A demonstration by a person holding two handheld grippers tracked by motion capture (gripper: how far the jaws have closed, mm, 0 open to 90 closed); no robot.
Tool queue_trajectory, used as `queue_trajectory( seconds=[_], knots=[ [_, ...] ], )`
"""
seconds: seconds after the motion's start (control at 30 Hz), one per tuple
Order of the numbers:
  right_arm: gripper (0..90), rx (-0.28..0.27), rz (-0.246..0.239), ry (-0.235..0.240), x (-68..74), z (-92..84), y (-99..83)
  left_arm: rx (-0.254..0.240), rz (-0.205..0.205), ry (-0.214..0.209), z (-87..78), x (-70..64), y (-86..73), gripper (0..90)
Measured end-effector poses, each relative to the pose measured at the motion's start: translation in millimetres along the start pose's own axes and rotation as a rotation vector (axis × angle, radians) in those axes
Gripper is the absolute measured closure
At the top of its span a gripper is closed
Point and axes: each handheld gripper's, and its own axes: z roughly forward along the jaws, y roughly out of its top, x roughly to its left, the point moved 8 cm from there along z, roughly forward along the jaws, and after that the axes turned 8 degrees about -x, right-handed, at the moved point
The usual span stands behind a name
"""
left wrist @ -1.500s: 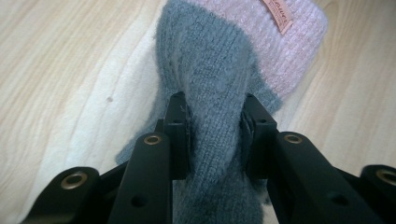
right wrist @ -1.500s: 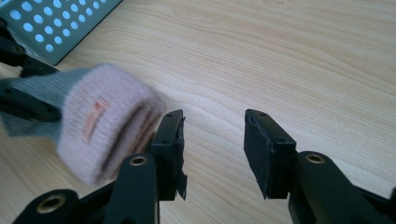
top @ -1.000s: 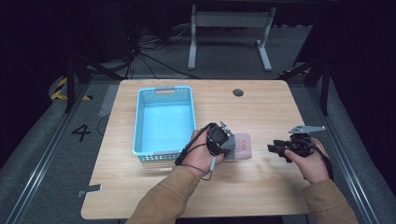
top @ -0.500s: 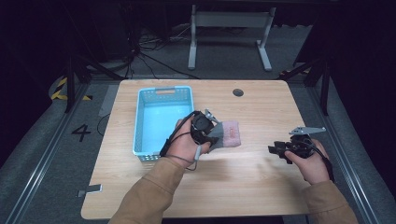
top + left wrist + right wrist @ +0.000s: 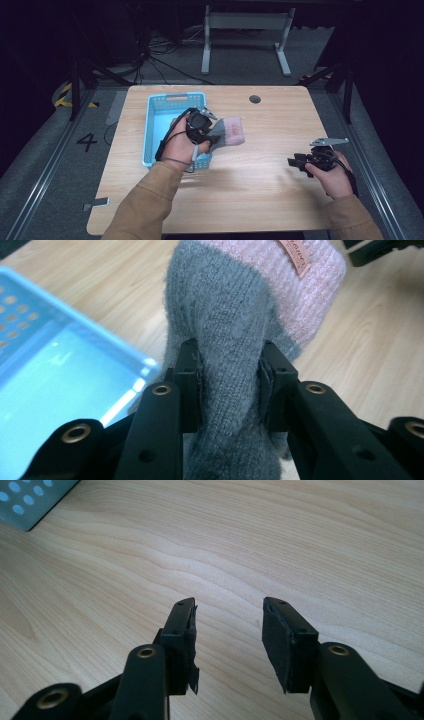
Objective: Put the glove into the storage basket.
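Light is falling from above onto the pale wooden tabletop (image 5: 260, 150), while the floor and room around it are sinking into near-black murk, and the high view is looking soft and a little grainy. A dim shadow is spreading on the wood under the tan-sleeved left forearm (image 5: 145, 200). In the left gripper view the grey and pink knitted sock (image 5: 235, 330) is showing crisp fibres, the light-blue perforated plastic basket (image 5: 65, 385) is glaring whitish inside, and the black jaw bases are blurring at both gripper views' bottom edges.

We see a fuzzy knitted wool sock (image 5: 235, 335) — grey and pink — a glossy perforated plastic basket (image 5: 156, 107), and a matt wood-grain table (image 5: 280, 185).
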Motion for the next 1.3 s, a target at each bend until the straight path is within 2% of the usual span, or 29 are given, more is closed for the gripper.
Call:
queue_trajectory(
  seconds=[0.43, 0.7, 0.97, 1.3],
  knots=[
    [56.9, 0.01, 0.006, -0.007, -1.2, -0.6, -6.3, 0.026, -0.014, 0.086, -20.0, 55.9, -23.6, 67.8],
    [56.6, 0.009, 0.009, -0.012, -1.4, -1.2, -7.6, 0.051, -0.037, 0.101, -20.1, 75.3, -37.7, 67.7],
    [56.2, 0.015, 0.008, -0.018, -2.4, -3.2, -12.4, 0.09, -0.051, 0.102, -3.5, 98.8, -58.0, 67.2],
    [55.2, 0.02, 0.014, -0.032, -5.2, -6.3, -19.8, 0.14, -0.043, 0.083, 19.1, 112.2, -75.2, 66.9]
  ],
)
